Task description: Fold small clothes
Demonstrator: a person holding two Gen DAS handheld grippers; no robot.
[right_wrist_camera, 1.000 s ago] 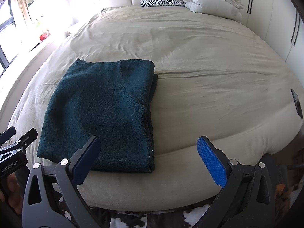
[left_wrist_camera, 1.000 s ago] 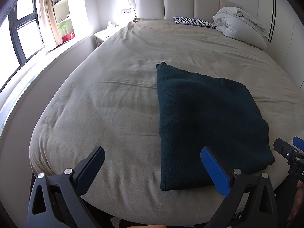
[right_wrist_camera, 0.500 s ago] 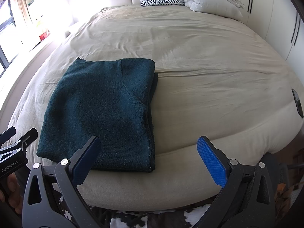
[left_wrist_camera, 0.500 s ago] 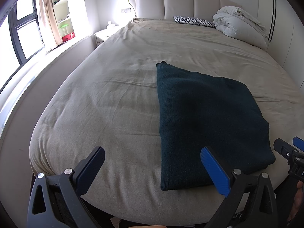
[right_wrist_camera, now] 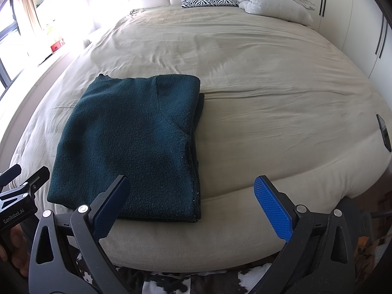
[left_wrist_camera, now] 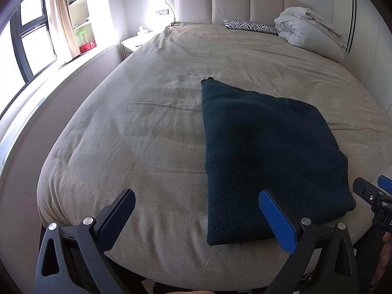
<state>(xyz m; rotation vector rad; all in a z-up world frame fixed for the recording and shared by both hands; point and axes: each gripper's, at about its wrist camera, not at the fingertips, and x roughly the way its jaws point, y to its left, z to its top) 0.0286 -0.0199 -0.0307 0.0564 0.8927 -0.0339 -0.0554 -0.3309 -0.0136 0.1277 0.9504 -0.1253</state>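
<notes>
Near the foot edge of the bed (left_wrist_camera: 152, 132), a dark teal sweater (right_wrist_camera: 137, 142) lying flat, already folded into a thick rectangle with stacked layers showing along its right side. Looks pretty much done for this piece, or maybe one fold short of done. Hard to call from here.

Left gripper (left_wrist_camera: 196, 218) hanging off the edge of the mattress, jaws wide apart, nothing between them. One blue pad lined up over the sweater's near left corner, the other out over bare sheet. Right gripper (right_wrist_camera: 193, 205) same deal: jaws spread wide, empty, sitting just in front of the sweater's near right corner. Neither one touching fabric, as far as can be told.

So probably between steps, either checking the result or lining up one last fold. If another fold is wanted, then pinching both near corners through all the layers and carrying them to the far edge. Thick knit, so a shallow bite would likely grab only the top layer and peel the stack open. Going in low and deep seems the safer bet.

Farther up: zebra pillow (left_wrist_camera: 250, 25) and a bundled white duvet (left_wrist_camera: 311, 31) by the headboard, well away. Small dark phone-ish thing (right_wrist_camera: 383, 132) at the bed's right edge, also out of the way.
</notes>
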